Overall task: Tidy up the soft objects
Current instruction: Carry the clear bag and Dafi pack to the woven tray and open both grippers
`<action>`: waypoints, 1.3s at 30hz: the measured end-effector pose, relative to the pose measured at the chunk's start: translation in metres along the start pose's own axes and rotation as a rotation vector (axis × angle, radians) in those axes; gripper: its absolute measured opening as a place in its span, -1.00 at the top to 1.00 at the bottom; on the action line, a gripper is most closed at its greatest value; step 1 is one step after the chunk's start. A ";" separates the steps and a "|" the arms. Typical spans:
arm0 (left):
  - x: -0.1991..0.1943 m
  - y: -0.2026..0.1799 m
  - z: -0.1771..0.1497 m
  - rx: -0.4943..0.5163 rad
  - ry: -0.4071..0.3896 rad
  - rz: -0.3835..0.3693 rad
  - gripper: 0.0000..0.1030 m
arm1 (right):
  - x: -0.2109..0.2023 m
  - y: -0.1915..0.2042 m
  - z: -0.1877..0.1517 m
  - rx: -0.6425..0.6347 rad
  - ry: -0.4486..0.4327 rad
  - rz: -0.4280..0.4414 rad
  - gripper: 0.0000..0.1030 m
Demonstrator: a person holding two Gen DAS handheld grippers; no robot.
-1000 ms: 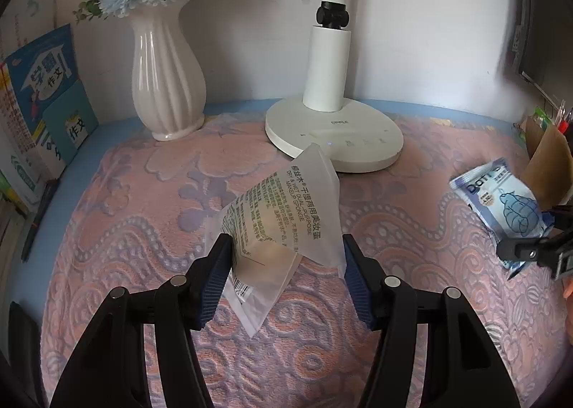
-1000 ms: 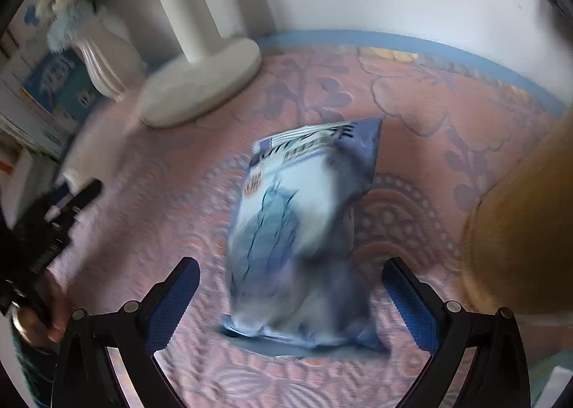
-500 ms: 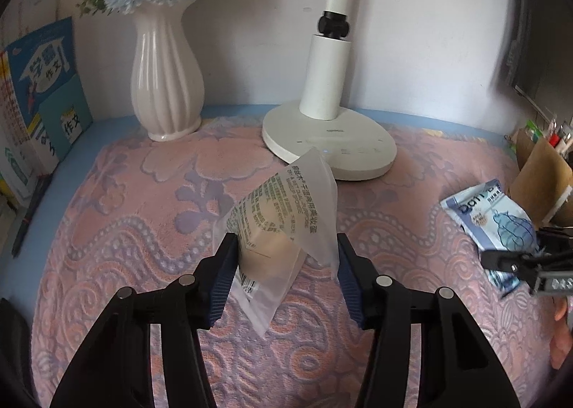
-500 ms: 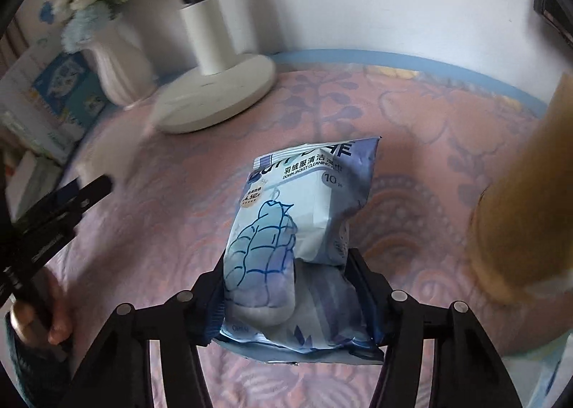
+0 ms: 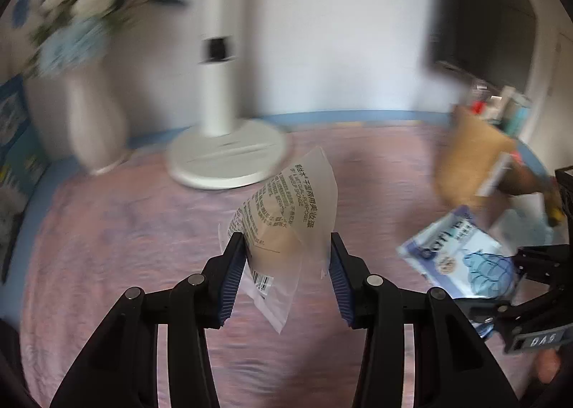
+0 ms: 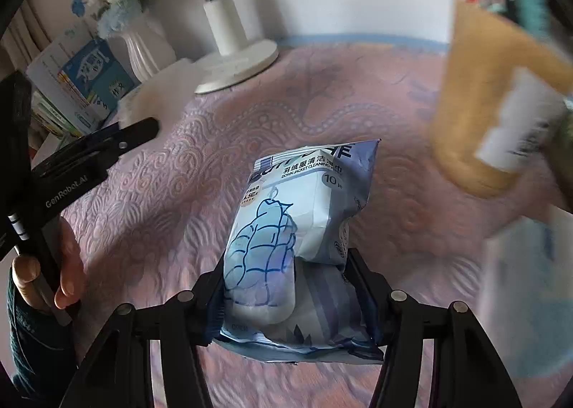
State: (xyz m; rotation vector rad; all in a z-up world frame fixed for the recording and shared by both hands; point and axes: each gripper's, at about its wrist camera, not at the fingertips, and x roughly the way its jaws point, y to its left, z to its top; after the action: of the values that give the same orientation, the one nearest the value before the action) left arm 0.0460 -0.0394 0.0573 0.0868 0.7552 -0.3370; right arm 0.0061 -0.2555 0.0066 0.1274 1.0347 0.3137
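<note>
A clear sponge packet (image 5: 286, 200) with black print hangs above the pink cloth between the blue pads of my left gripper (image 5: 286, 243). Its jaws are closing and both pads press the packet's sides. A blue and white wipes pack (image 6: 304, 200) with a down-jacket drawing stands upright in my right gripper (image 6: 286, 261), which is shut on its lower half. In the left wrist view the wipes pack (image 5: 454, 246) shows at the right, held off the cloth by the right gripper. The right wrist view has a finger of the left gripper (image 6: 118, 143) at its left edge.
A pink embossed cloth (image 5: 125, 229) covers the table. A white lamp base (image 5: 229, 161) and a white vase (image 5: 96, 121) of flowers stand at the back left, books (image 6: 86, 78) beside them. A brown paper bag (image 6: 476, 114) stands at the right. A person's hand (image 6: 68, 264) grips the left tool.
My right gripper closed on the wipes pack and lifted it. My left jaws narrowed on the sponge packet. Both grippers swung right, toward the brown bag.
</note>
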 end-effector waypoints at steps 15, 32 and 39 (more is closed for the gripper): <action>-0.005 -0.124 0.024 0.104 -0.025 -0.272 0.18 | -0.083 -0.058 -0.029 0.090 -0.170 -0.103 -0.14; -0.027 -0.230 0.046 0.306 -0.100 -0.382 0.18 | -0.155 -0.156 -0.035 0.284 -0.319 -0.141 -0.13; -0.016 -0.278 0.081 0.307 -0.143 -0.361 0.18 | -0.181 -0.200 -0.022 0.330 -0.381 -0.222 -0.14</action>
State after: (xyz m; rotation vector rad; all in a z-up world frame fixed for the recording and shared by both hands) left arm -0.0035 -0.3131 0.1392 0.2141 0.5707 -0.7943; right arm -0.0589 -0.5030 0.0941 0.3531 0.7062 -0.0860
